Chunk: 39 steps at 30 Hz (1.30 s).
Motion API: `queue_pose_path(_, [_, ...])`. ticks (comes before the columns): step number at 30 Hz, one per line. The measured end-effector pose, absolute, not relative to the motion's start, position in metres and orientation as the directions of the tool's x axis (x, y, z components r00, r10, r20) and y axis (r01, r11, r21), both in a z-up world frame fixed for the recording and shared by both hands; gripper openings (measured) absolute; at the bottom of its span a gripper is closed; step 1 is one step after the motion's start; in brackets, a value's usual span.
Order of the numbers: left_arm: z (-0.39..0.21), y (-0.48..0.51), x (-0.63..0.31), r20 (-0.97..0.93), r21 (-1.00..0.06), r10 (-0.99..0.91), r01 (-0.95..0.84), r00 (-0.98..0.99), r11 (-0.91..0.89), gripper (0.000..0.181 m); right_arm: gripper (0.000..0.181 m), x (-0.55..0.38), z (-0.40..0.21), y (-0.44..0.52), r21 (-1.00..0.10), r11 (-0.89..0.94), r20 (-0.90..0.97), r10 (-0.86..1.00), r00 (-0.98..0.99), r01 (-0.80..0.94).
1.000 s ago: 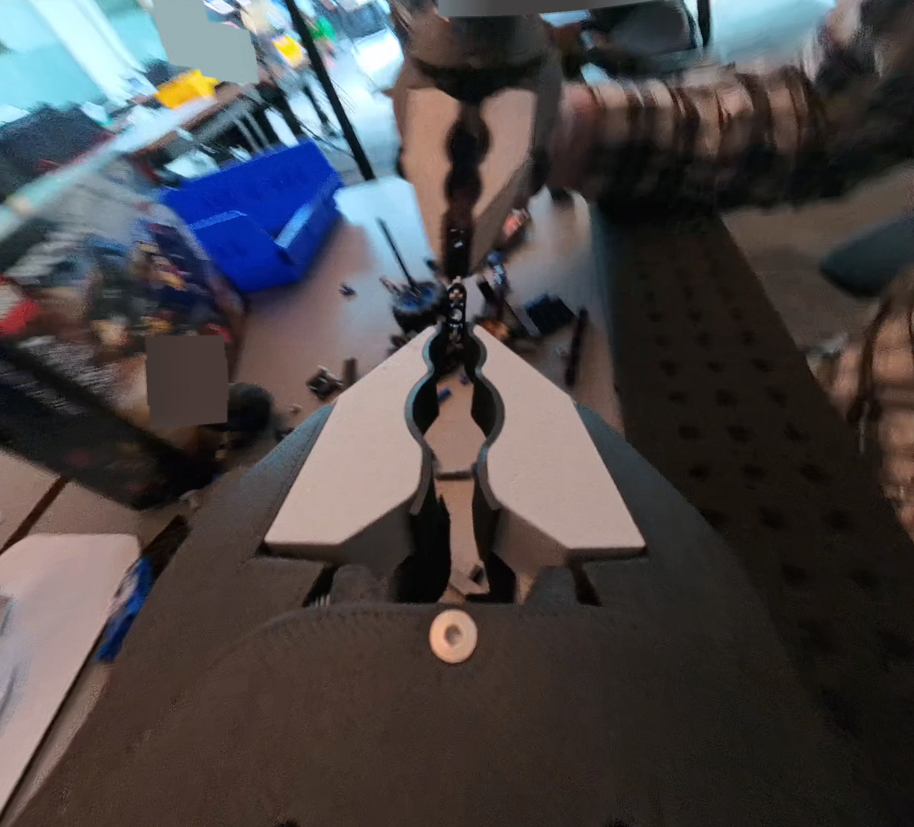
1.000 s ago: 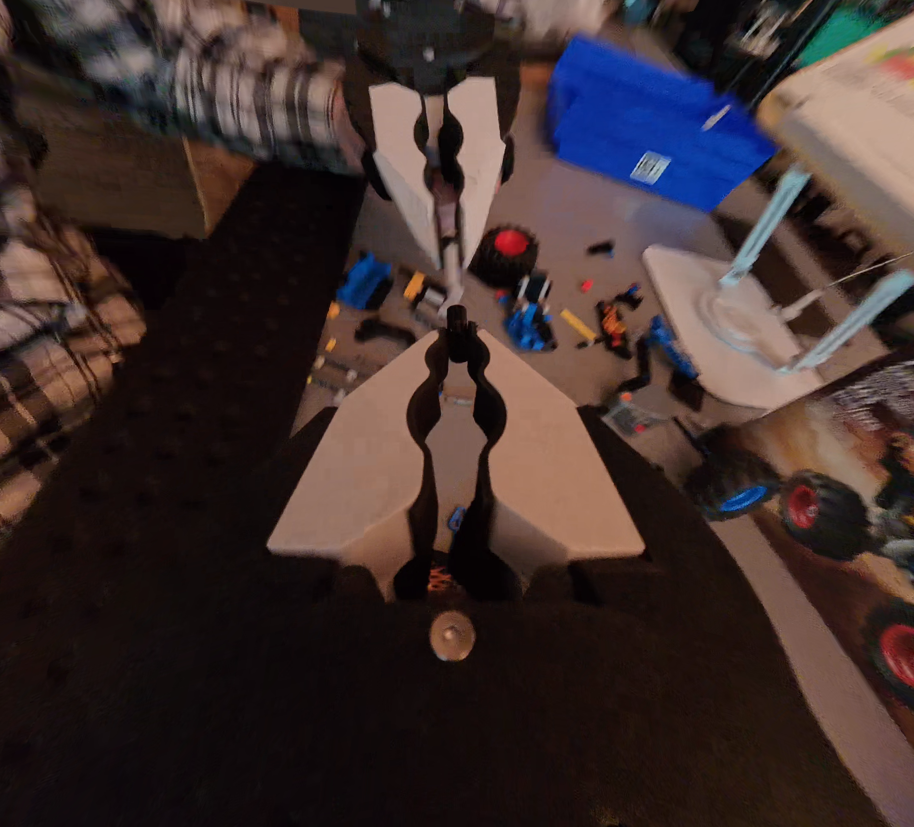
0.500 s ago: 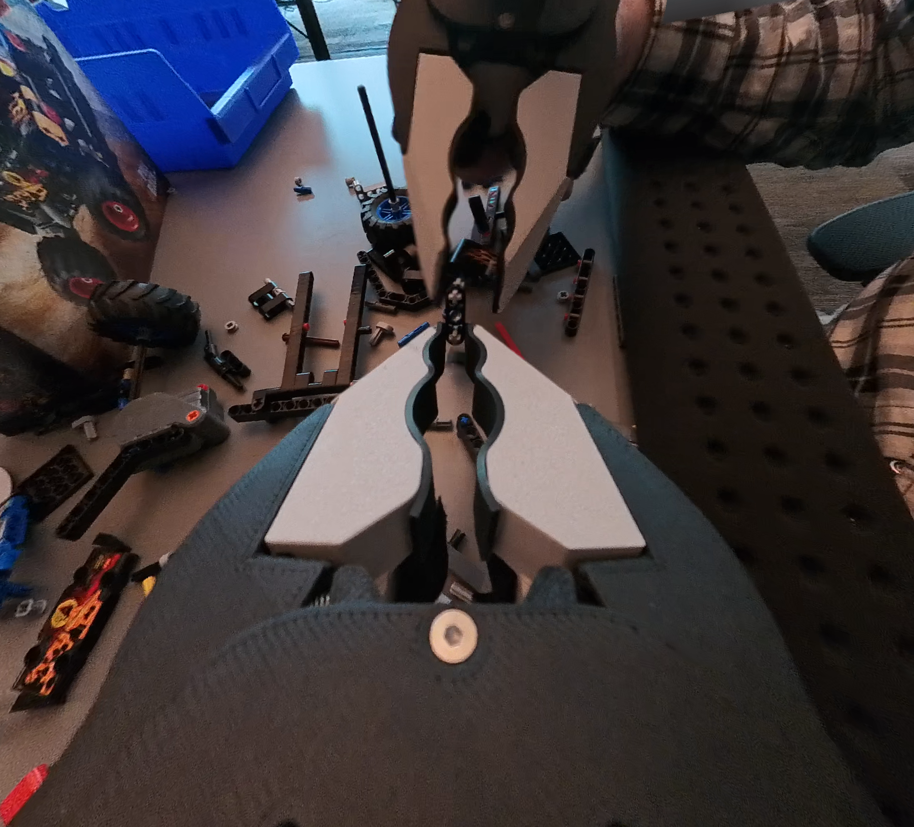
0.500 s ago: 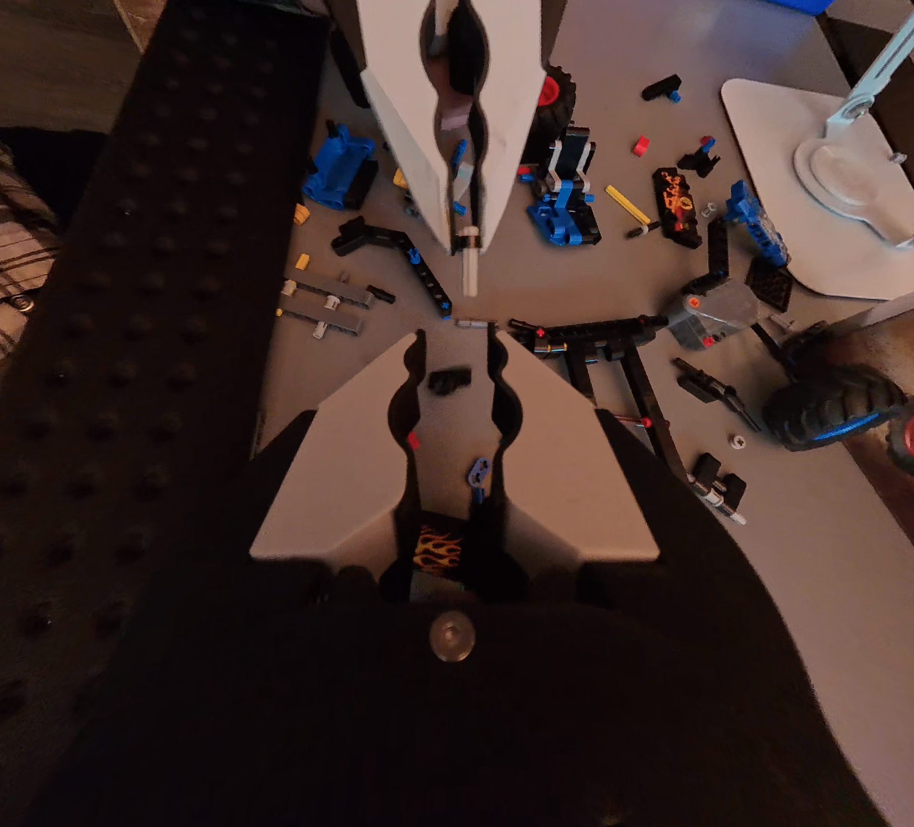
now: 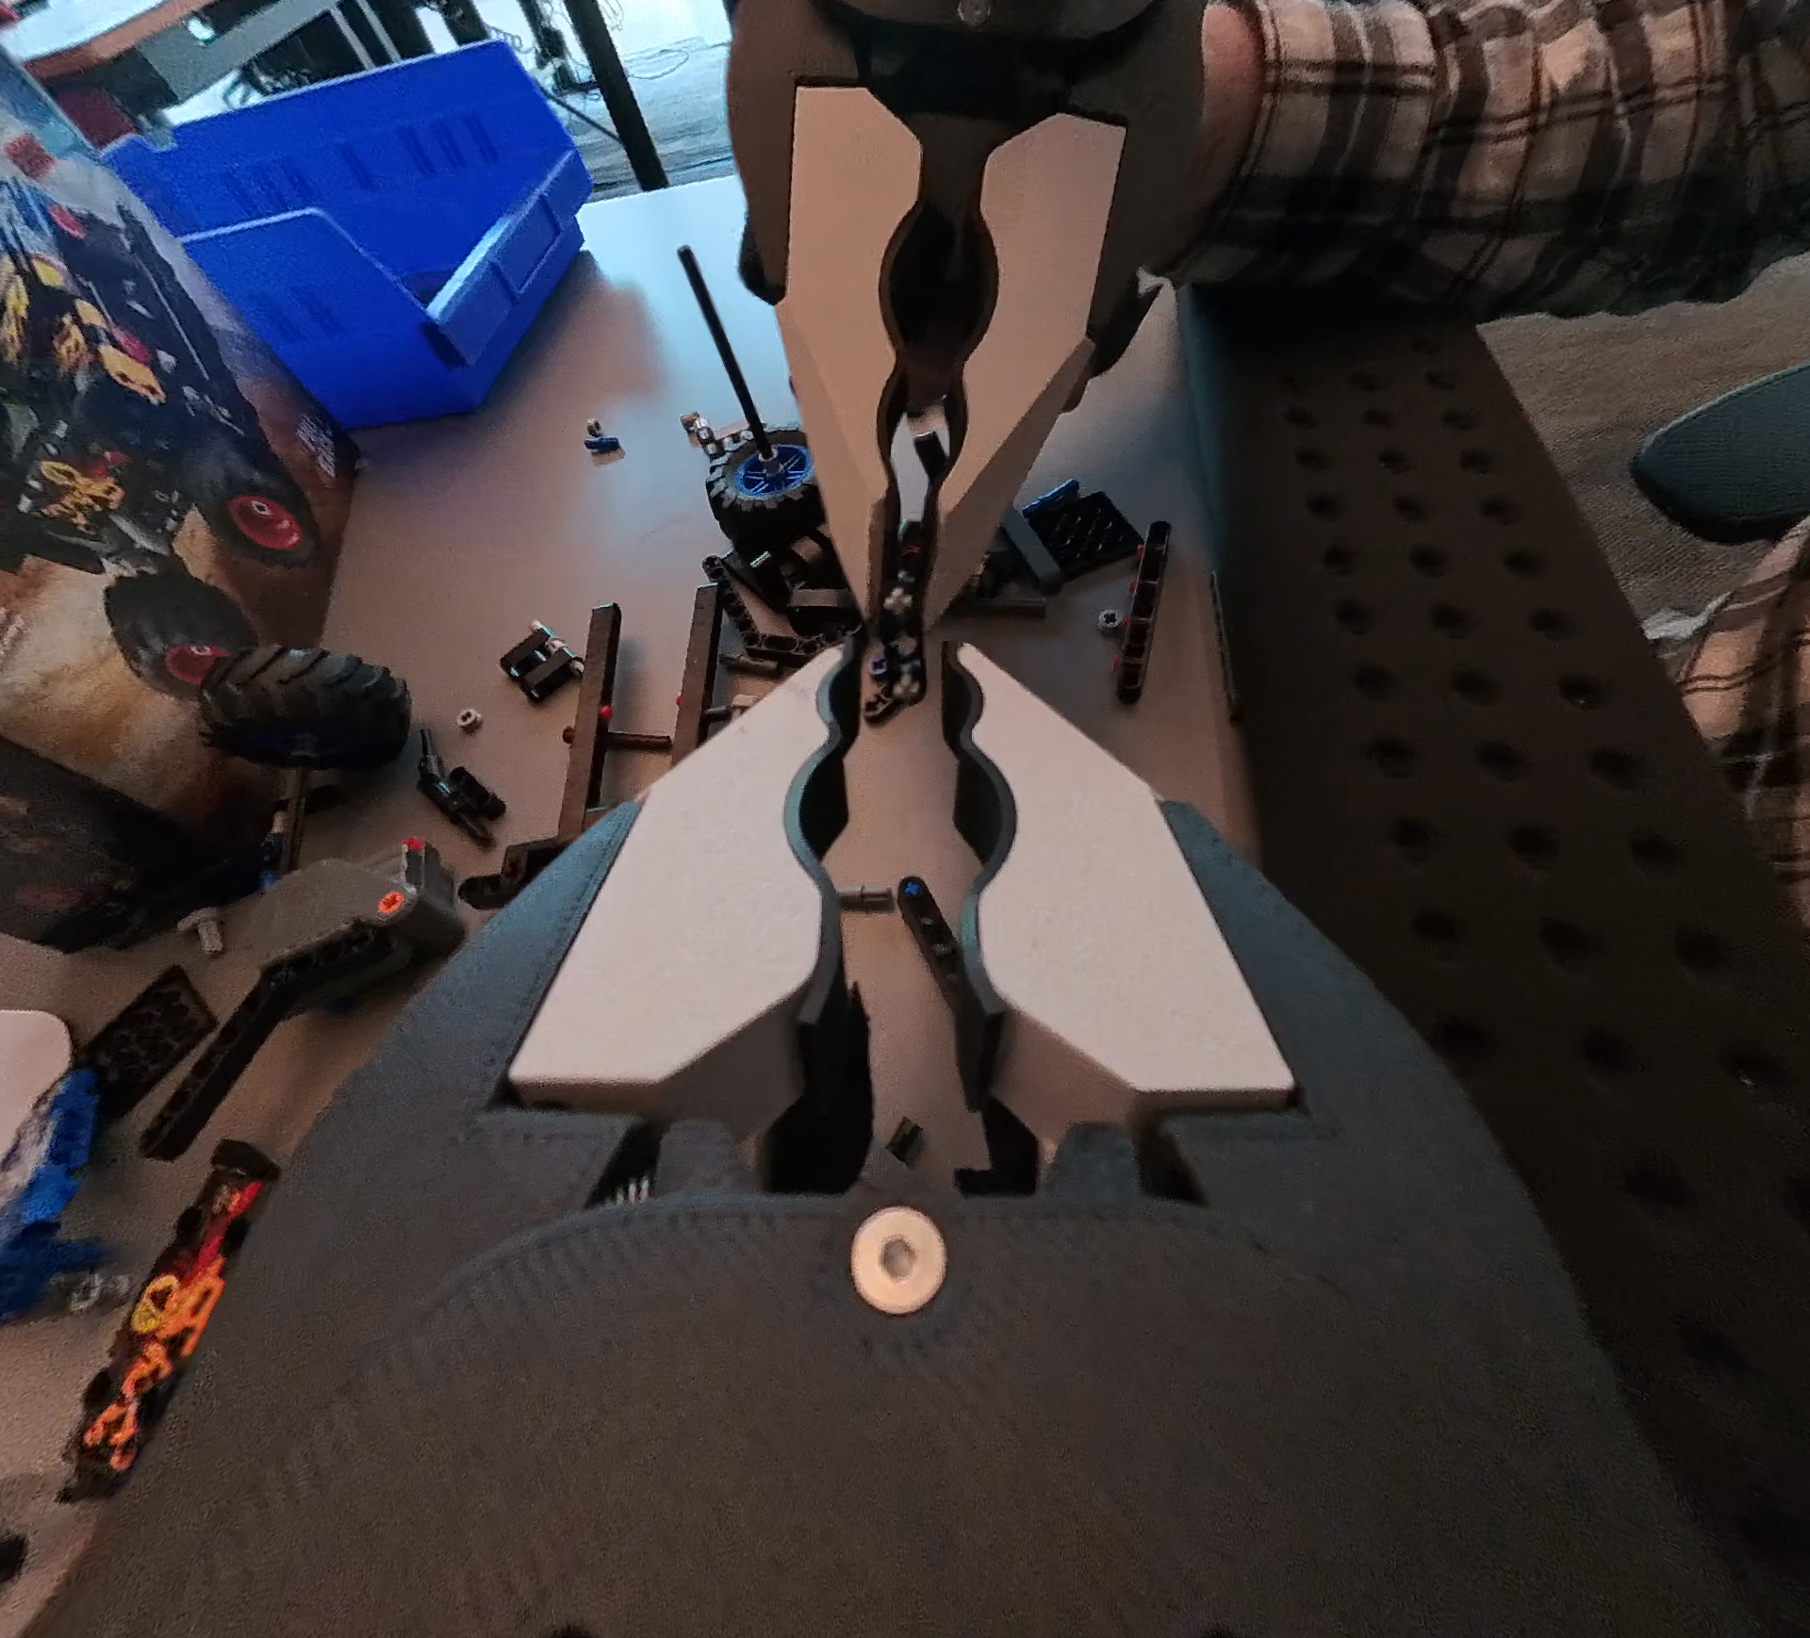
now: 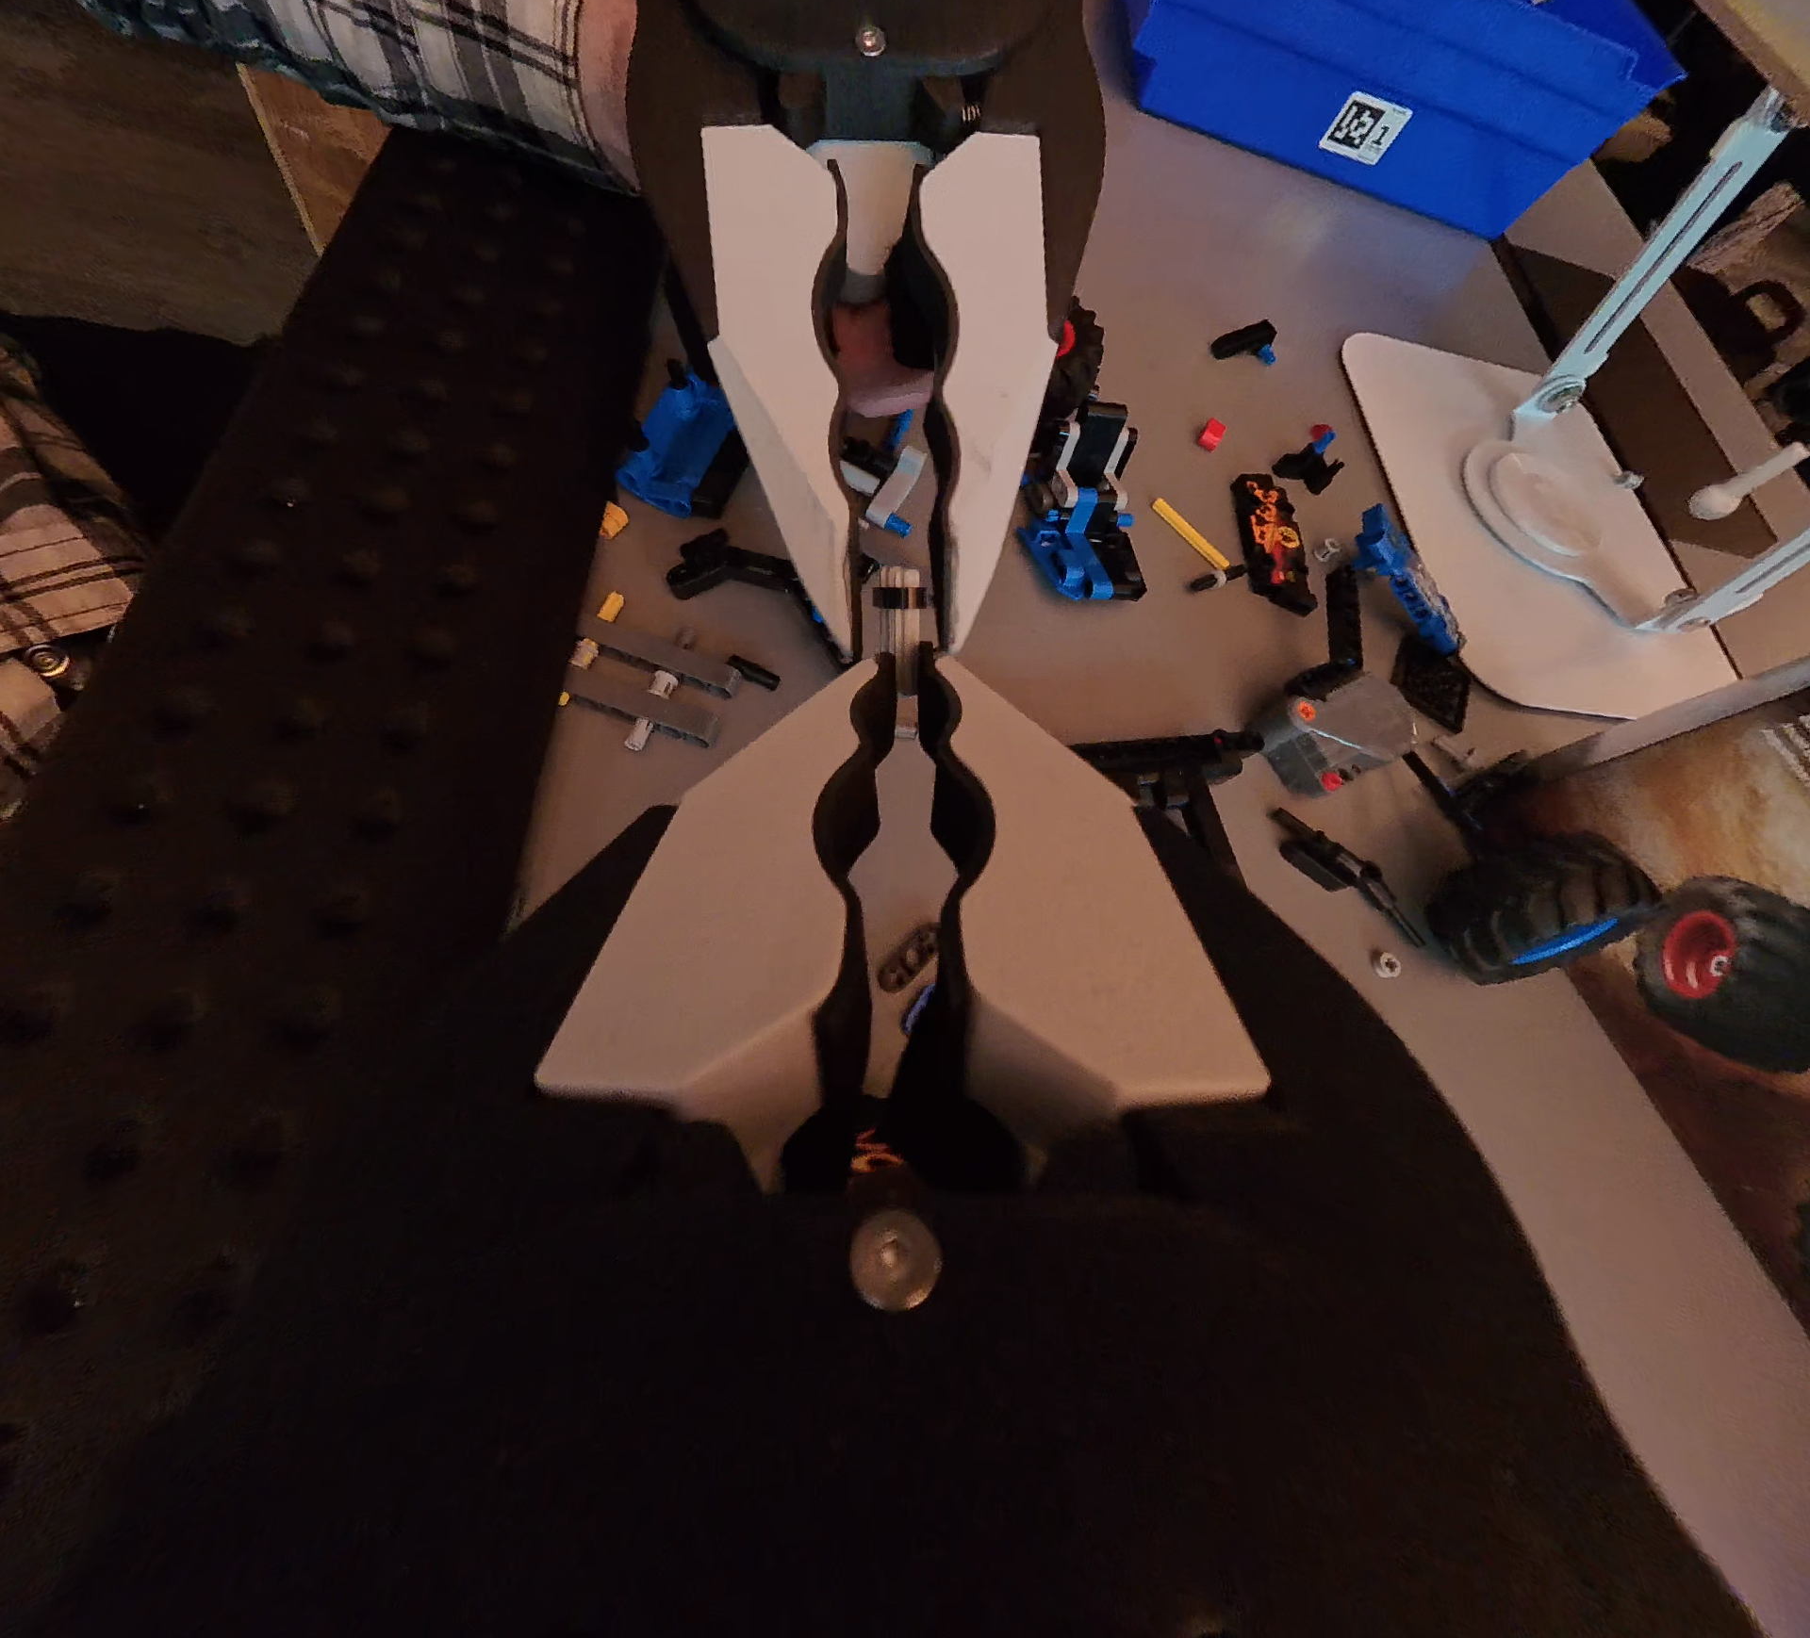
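Note:
A small thin black toy-building part with light pins (image 5: pixel 896 646) hangs above the grey table (image 5: pixel 509 533) between both grippers. My right gripper (image 6: pixel 903 685) is shut on it; in the right wrist view the part (image 6: pixel 896 607) looks pale with a dark band. In the left wrist view the right gripper (image 5: pixel 896 612) comes down from above, tip to tip with my left one. My left gripper (image 5: pixel 898 671) is open, its fingertips a little apart on either side of the part. The left gripper also shows in the right wrist view (image 6: pixel 896 646).
Many loose toy parts lie on the table: black beams (image 5: pixel 597 710), a tyre (image 5: pixel 304 705), a blue-hubbed wheel with an upright axle (image 5: pixel 769 480). A blue bin (image 5: pixel 372 220), a toy box (image 5: pixel 118 436), a white stand base (image 6: pixel 1528 514) and a black perforated board (image 5: pixel 1469 612) surround them. My two grippers' fingertips are within a few centimetres of each other.
Half a second ago my left gripper was shut on the part and the right one open and apart. The right has since closed on the part and the left has opened.

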State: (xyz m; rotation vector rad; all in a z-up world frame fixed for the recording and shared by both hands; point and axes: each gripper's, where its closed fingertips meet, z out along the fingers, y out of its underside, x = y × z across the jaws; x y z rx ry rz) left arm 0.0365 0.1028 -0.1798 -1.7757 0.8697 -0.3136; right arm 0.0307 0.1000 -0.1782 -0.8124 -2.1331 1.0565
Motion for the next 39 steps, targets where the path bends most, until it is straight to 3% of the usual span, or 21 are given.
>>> queue_pose_path(6, [-0.171,0.101,0.041,-0.247,-0.902,-0.675,-0.419,0.695,-0.102,0.005,0.002,0.030,-0.179,0.097,-0.789,0.569,0.338,0.715,-0.612,0.230])
queue_pose_path(13, [-0.152,0.091,0.043,-0.214,-0.938,-0.688,-0.343,0.693,-0.053,0.005,0.002,0.034,-0.161,0.090,-0.830,0.538,0.357,0.714,-0.603,0.146])
queue_pose_path(16, [-0.105,0.083,-0.005,-0.123,-0.990,-0.603,-0.139,0.789,0.020,0.004,0.001,0.041,-0.161,0.121,-0.845,0.499,0.329,0.769,-0.547,0.192])
queue_pose_path(17, [-0.107,0.080,-0.012,-0.140,-0.986,-0.598,-0.168,0.789,0.010,0.004,0.001,0.044,-0.150,0.121,-0.889,0.425,0.270,0.786,-0.556,0.170])
queue_pose_path(22, [-0.128,0.092,0.010,-0.075,-0.985,-0.643,-0.157,0.762,-0.071,0.004,0.002,0.041,-0.198,0.109,-0.786,0.527,0.239,0.742,-0.626,0.324])
queue_pose_path(24, [-0.128,0.093,0.009,-0.053,-0.988,-0.645,-0.133,0.762,-0.077,0.004,0.004,0.039,-0.194,0.107,-0.804,0.502,0.220,0.749,-0.626,0.319])
queue_pose_path(27, [-0.136,0.095,0.019,-0.022,-0.987,-0.673,-0.124,0.739,-0.103,0.004,0.025,0.028,-0.184,0.104,-0.827,0.479,0.241,0.775,-0.584,0.295])
queue_pose_path(35, [-0.138,0.098,0.035,-0.021,-0.989,-0.697,-0.118,0.716,-0.092,0.004,0.000,0.016,-0.170,0.090,-0.877,0.412,0.213,0.794,-0.569,0.248])
queue_pose_path(38, [-0.137,0.098,0.034,-0.029,-0.989,-0.697,-0.122,0.717,-0.085,0.004,0.003,0.016,-0.166,0.091,-0.894,0.376,0.188,0.808,-0.558,0.243])
queue_pose_path(39, [-0.137,0.097,0.034,-0.034,-0.989,-0.698,-0.123,0.715,-0.079,0.004,0.011,0.016,-0.164,0.093,-0.900,0.361,0.175,0.813,-0.555,0.245])
